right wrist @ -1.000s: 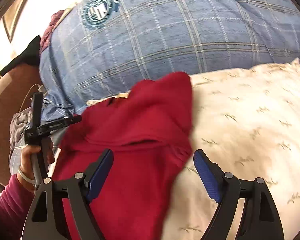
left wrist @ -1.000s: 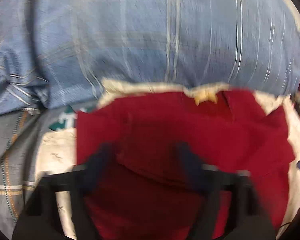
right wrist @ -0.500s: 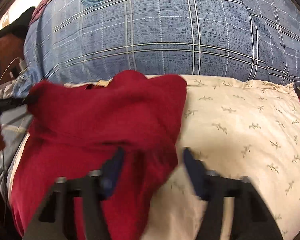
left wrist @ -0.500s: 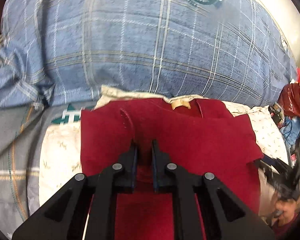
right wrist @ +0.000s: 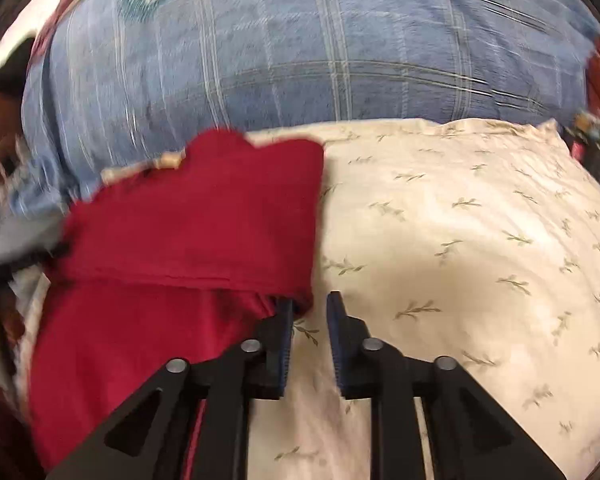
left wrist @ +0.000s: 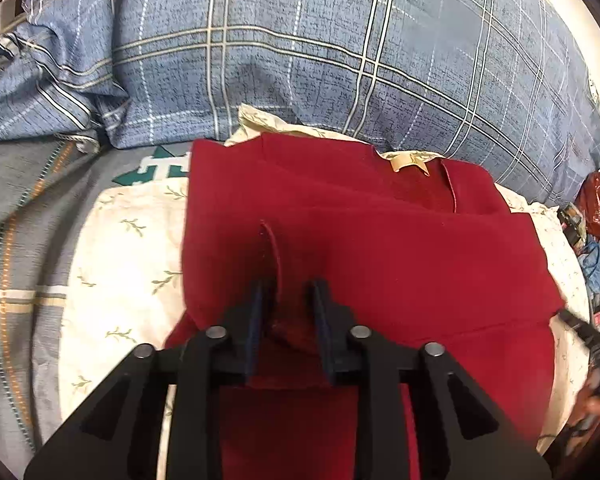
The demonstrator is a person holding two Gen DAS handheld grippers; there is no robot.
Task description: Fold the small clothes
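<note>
A dark red shirt [left wrist: 400, 248] lies on a cream leaf-print pillow [left wrist: 124, 264], its sleeves folded across the chest, a tan neck label [left wrist: 410, 162] at the far edge. My left gripper [left wrist: 290, 292] is shut on a raised pinch of the red fabric near the shirt's middle. In the right wrist view the red shirt [right wrist: 196, 220] covers the pillow's left part. My right gripper [right wrist: 310, 300] has its jaws close together at the shirt's right edge, over the cream pillow [right wrist: 460, 240]; the view is blurred and I see no cloth between the pads.
A big blue plaid pillow [left wrist: 340, 48] with a round green crest rises behind the shirt. Grey plaid bedding [left wrist: 16, 216] lies to the left. Red bags and clutter [left wrist: 596, 208] sit at the far right edge.
Both grippers went from open to nearly closed. The left closed on a pinch of red fabric at the shirt's middle. The right moved to the shirt's right edge and narrowed.
</note>
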